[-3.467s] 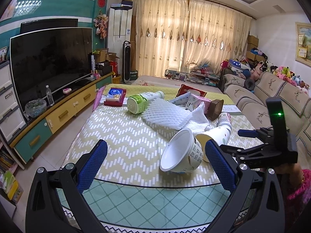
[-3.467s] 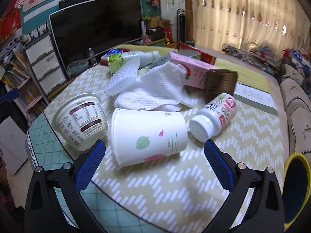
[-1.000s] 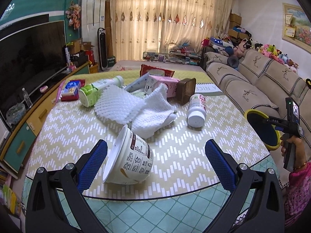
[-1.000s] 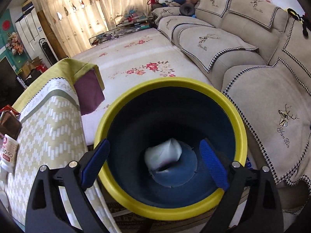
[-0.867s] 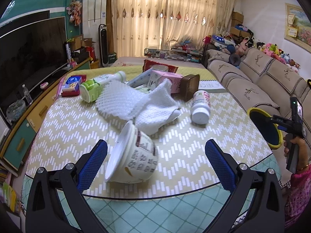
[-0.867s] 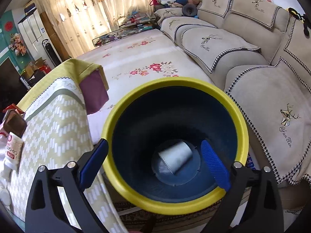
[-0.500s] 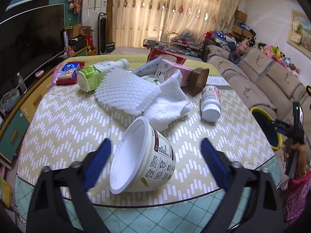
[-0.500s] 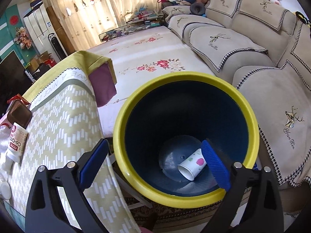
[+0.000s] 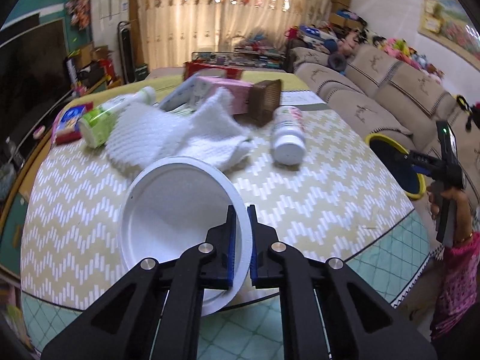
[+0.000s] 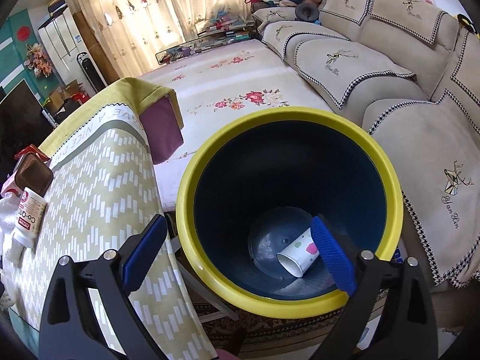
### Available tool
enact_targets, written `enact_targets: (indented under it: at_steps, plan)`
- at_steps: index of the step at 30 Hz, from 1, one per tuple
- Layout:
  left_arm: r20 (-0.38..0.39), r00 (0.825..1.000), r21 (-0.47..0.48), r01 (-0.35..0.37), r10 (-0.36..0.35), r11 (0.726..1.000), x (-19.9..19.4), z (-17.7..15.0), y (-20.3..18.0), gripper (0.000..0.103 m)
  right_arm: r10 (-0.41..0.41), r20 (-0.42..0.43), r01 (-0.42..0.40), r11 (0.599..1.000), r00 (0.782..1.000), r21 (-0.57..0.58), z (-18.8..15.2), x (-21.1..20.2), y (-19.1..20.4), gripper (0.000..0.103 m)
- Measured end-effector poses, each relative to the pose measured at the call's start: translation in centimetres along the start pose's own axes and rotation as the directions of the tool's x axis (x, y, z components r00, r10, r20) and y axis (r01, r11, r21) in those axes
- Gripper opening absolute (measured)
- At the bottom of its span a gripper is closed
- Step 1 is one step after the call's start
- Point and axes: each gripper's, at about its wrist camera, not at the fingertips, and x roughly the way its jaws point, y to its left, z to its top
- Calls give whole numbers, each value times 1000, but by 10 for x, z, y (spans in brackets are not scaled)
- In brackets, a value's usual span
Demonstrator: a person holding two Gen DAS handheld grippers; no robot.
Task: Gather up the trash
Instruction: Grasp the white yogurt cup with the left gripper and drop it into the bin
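White bowl (image 9: 168,210): tipped on its side at the near table (image 9: 330,186) edge, rim pinched by the left gripper (image 9: 241,246).
Risk: thin rim grip; bowl may twist free in transit.
Right gripper (image 10: 240,252): jaws apart, empty, above the bin (image 10: 192,180).
Bin: beside the table, holding one paper cup (image 10: 295,255).

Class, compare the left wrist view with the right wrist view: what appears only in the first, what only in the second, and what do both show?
Only the left wrist view shows the left gripper shut on the rim of the white paper bowl, plus the green-labelled bottle and the pink carton.

Only the right wrist view shows inside the bin, where a paper cup lies on its side, below the open right gripper.

Both show the bin, the white pill bottle, the brown container and the sofa.
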Motion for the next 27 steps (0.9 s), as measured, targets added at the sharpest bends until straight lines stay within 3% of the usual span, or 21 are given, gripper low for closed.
enact_targets:
  at_steps: [8, 14, 20, 27]
  plan:
    - [38, 996, 127, 75, -80, 989, -6, 29, -52, 8, 20, 38, -21, 1000, 999, 15, 1, -18, -15, 92]
    - [18, 981, 243, 183, -193, 953, 11, 59, -114, 8, 0, 81, -2, 999, 997, 32, 0, -37, -33, 92]
    - [-43, 949, 355, 306, -311, 883, 47, 90, -190, 8, -45, 101, 37, 997, 994, 74, -7, -50, -63, 92]
    - [-175, 890, 385, 456, -421, 802, 105, 123, -278, 8, -80, 91, 68, 989, 993, 129, -12, -51, -94, 92]
